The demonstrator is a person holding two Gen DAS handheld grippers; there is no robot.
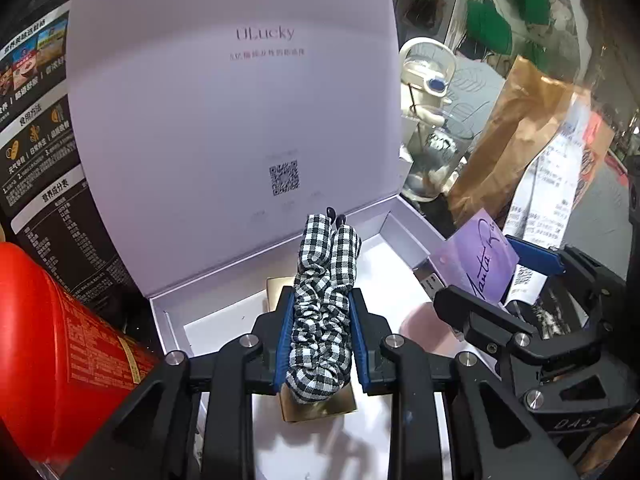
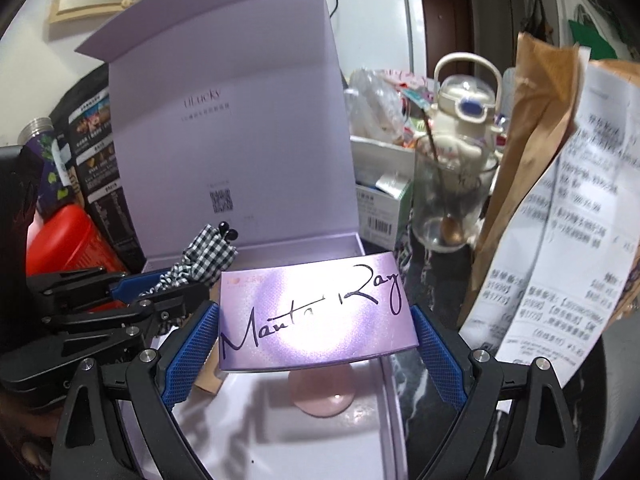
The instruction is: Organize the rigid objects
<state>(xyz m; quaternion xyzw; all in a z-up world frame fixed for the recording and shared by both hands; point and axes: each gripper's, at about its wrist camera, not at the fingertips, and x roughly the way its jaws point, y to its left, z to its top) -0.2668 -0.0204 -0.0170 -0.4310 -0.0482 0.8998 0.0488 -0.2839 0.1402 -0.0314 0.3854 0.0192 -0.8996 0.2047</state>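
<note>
My left gripper is shut on a black-and-white checked fabric hair clip with two black tips, held over the open lilac gift box. Under the clip a small gold box lies on the box floor, with a pink round object to its right. My right gripper is shut on a purple "Manta Ray" box, held flat over the gift box and the pink object. In the right wrist view the left gripper and the clip sit close on the left.
The gift box lid stands upright behind. A red canister and a black printed packet crowd the left side. On the right stand a brown paper bag with a long receipt, a glass with a spoon and a white bottle.
</note>
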